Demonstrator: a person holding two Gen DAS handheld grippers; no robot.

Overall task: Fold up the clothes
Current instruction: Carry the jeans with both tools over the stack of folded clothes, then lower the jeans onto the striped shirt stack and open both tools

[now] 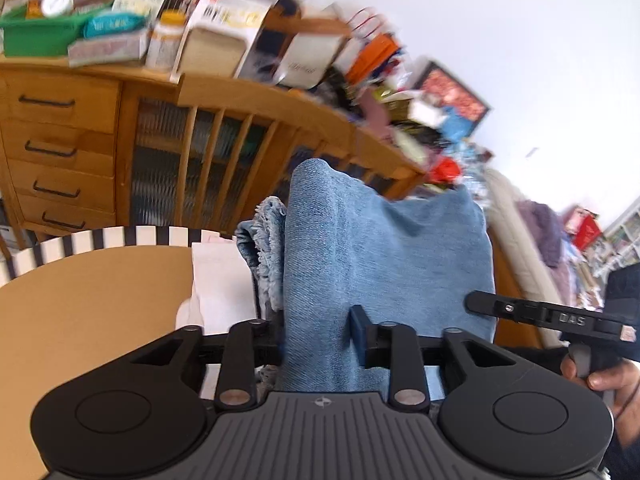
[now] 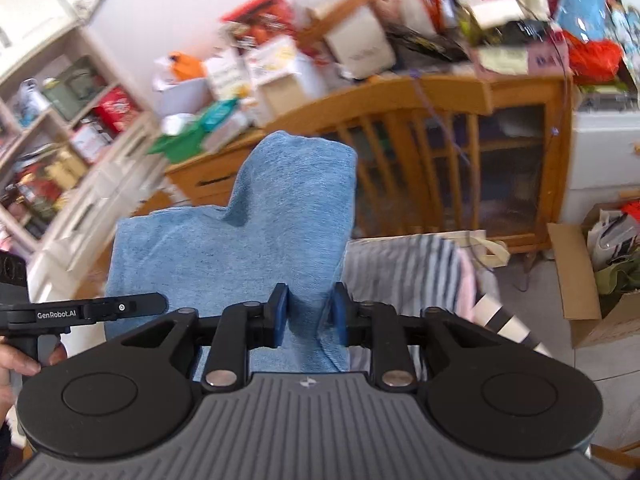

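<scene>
A: What do the claws hold?
B: The left claw (image 1: 318,338) and the right claw (image 2: 307,317) each pinch the blue towel (image 2: 256,232), raised in front of the wooden cabinet (image 1: 168,152).
A: Any writing?
B: "GenRobot.AI" on the left claw's side; striped cloth (image 2: 404,268) lies on the worktop (image 1: 92,300).

Each handheld unit has a ribbed grey housing flanked by two round black discs, with black linkage arms pinned by silver rivets. The left gripper (image 1: 318,340) and right gripper (image 2: 308,314) carry dark blue pads. A small white emblem marks each housing. One handle reads "GenRobot.AI". Bare fingers (image 1: 600,380) show a dark sleeve behind.
</scene>
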